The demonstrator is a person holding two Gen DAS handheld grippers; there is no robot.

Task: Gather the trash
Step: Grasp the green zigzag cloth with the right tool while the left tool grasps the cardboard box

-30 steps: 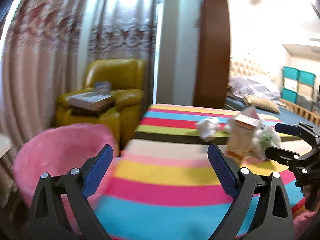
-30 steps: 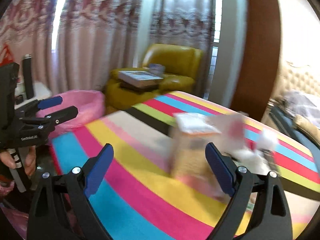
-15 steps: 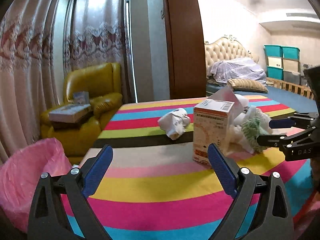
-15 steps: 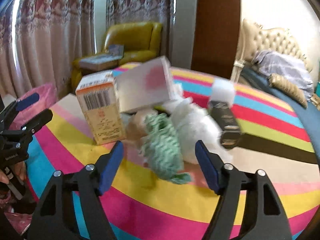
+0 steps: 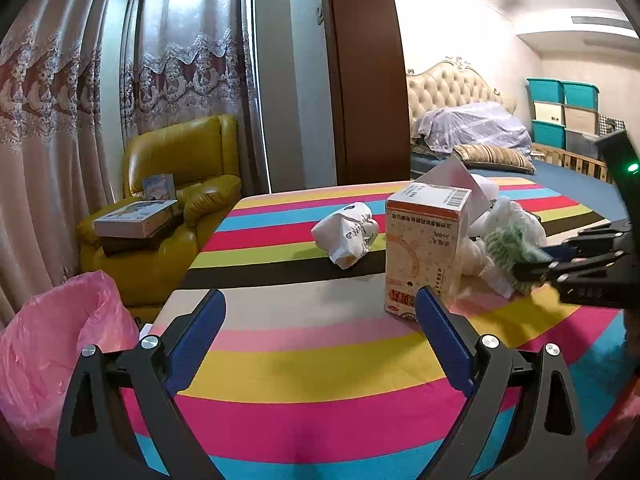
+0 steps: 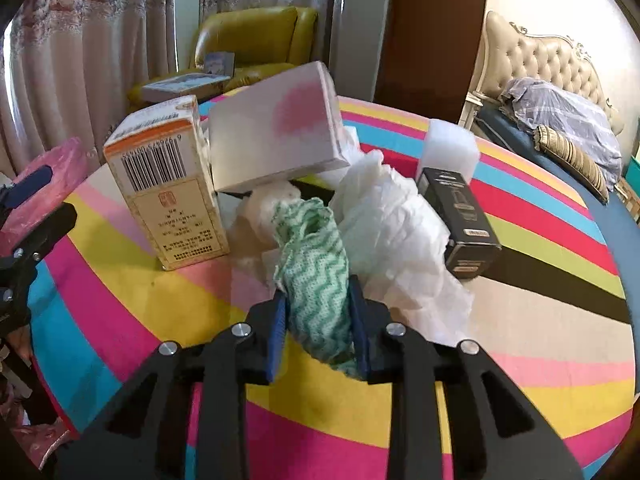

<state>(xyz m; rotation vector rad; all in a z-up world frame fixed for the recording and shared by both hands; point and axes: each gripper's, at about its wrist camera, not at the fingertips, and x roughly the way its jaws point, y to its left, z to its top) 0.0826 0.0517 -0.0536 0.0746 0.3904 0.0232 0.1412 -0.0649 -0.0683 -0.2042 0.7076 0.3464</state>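
A pile of trash lies on the striped table [image 6: 520,340]: an orange-and-white carton [image 6: 168,188], a white-and-pink box [image 6: 276,140], crumpled white tissue [image 6: 392,224], a black box [image 6: 460,216] and a green-and-white cloth [image 6: 316,272]. My right gripper [image 6: 318,312] is shut on the green cloth; it shows in the left wrist view [image 5: 532,260] too. My left gripper [image 5: 320,328] is open and empty over the table, in front of the carton [image 5: 424,252]. A crumpled white bag [image 5: 346,234] lies further back. A pink-lined bin [image 5: 48,344] stands at the table's left.
A yellow armchair [image 5: 180,200] with books on it stands behind the table by the curtains. A bed [image 5: 480,136] and teal storage boxes [image 5: 560,112] are at the far right. A brown door frame [image 5: 360,80] rises behind the table.
My right gripper has moved forward onto the pile and closed on the green cloth. My left gripper has swung right and closer to the carton, still open.
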